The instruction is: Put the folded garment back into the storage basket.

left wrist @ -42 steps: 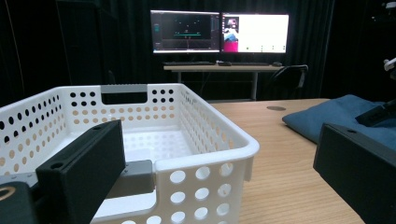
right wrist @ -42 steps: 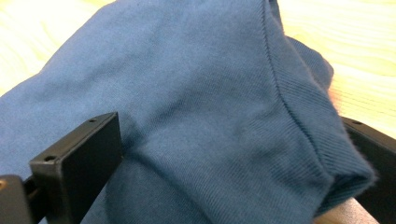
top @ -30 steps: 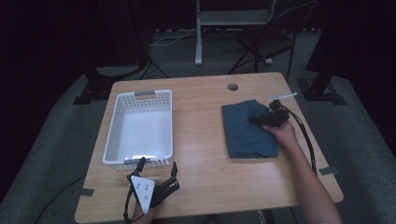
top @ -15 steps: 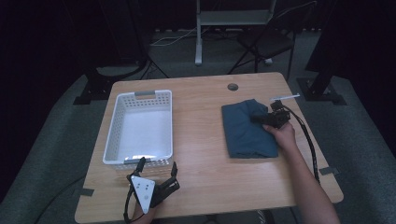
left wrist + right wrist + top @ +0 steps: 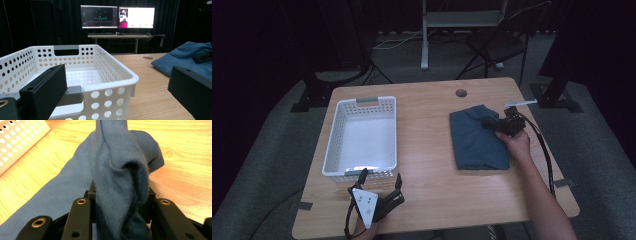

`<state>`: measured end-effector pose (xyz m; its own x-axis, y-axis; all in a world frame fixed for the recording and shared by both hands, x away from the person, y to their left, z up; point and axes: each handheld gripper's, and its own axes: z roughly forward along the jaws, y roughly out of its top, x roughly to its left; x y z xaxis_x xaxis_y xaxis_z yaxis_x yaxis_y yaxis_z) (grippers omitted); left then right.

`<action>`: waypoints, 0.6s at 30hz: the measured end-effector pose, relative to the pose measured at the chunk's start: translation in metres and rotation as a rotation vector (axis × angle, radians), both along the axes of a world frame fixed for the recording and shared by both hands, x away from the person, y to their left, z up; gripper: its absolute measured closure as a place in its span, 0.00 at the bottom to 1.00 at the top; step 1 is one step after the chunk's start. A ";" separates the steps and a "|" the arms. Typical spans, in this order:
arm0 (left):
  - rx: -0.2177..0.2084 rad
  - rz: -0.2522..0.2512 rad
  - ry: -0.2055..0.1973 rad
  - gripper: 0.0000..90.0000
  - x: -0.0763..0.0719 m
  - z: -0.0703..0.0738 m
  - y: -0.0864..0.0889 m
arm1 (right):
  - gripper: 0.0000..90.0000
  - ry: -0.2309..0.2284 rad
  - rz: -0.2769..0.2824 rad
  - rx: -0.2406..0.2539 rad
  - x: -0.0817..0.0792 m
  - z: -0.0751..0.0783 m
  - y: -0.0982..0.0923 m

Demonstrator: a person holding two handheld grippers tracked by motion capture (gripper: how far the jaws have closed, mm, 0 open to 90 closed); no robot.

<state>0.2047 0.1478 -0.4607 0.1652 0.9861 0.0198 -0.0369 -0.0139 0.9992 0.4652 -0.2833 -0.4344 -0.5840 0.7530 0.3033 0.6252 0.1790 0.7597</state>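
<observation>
while left gripper [image 5: 379,187] sits at near table [image 5: 437,200] edge, jaws wide apart, nothing between, nose just short of basket [image 5: 362,137] near wall. basket white, perforated, left half of table. right gripper [image 5: 492,123] on far right part of cloth [image 5: 474,140], jaws just been closing, now clamped on pinched-up fold of blue cloth [image 5: 117,177]. rest of cloth lies folded flat, right of centre, well apart from basket.

No text, label, brand or number can be read; writing on the two lit monitor screens [image 5: 117,17], upper centre of the left gripper view, is too small.
</observation>
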 end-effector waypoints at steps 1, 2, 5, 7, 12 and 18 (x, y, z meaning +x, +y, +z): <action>0.000 0.000 0.000 0.04 0.000 0.000 0.000 | 0.72 -0.002 -0.004 0.003 -0.001 0.001 0.000; 0.000 0.000 0.000 0.04 0.000 0.000 0.000 | 0.73 -0.002 -0.007 0.005 -0.001 0.001 0.000; 0.000 0.000 0.000 0.04 0.000 0.000 0.000 | 0.72 -0.021 -0.023 0.003 -0.005 0.005 0.001; 0.000 0.000 0.001 0.04 0.000 0.000 0.000 | 0.72 -0.042 -0.035 -0.007 -0.008 0.010 0.002; 0.000 0.000 0.001 0.04 0.000 0.000 0.000 | 0.73 -0.094 -0.030 -0.007 -0.019 0.025 0.004; 0.000 0.000 0.000 0.04 0.000 0.000 0.000 | 0.74 -0.153 -0.019 0.012 -0.034 0.044 0.008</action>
